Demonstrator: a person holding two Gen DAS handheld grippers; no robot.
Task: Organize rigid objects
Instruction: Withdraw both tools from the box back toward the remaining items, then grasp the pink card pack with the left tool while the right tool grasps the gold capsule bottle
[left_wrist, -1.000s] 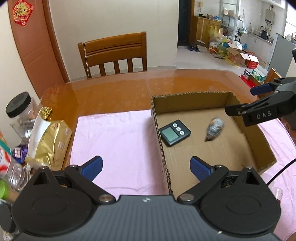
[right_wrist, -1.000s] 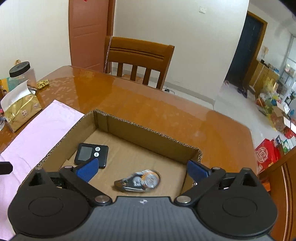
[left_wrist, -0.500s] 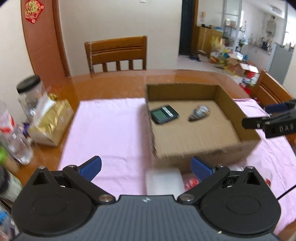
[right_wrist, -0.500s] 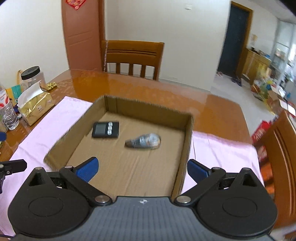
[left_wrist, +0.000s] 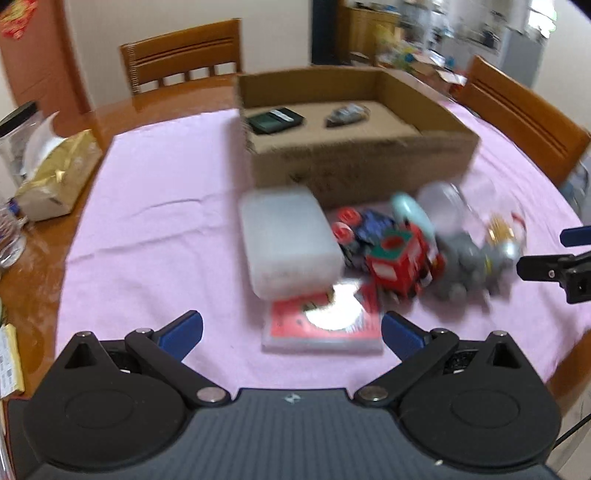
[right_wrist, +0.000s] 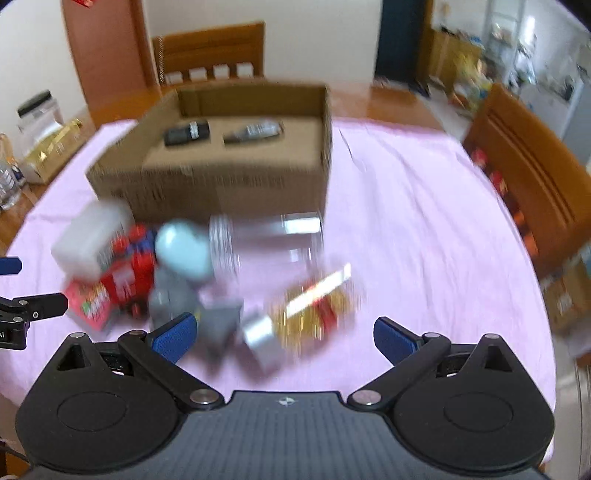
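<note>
Both claws, left (left_wrist: 291, 330) and right (right_wrist: 282, 334), gape empty above a blurred heap of toys (right_wrist: 177, 280) lying just before the cardboard box (right_wrist: 221, 184) on the worktop.

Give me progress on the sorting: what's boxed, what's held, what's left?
Done: a small black timer and a tape dispenser lie in the cardboard box. In hand: nothing; left tool and right tool are open. Left: the pile in front, including a white plastic case and clear jar.
</note>
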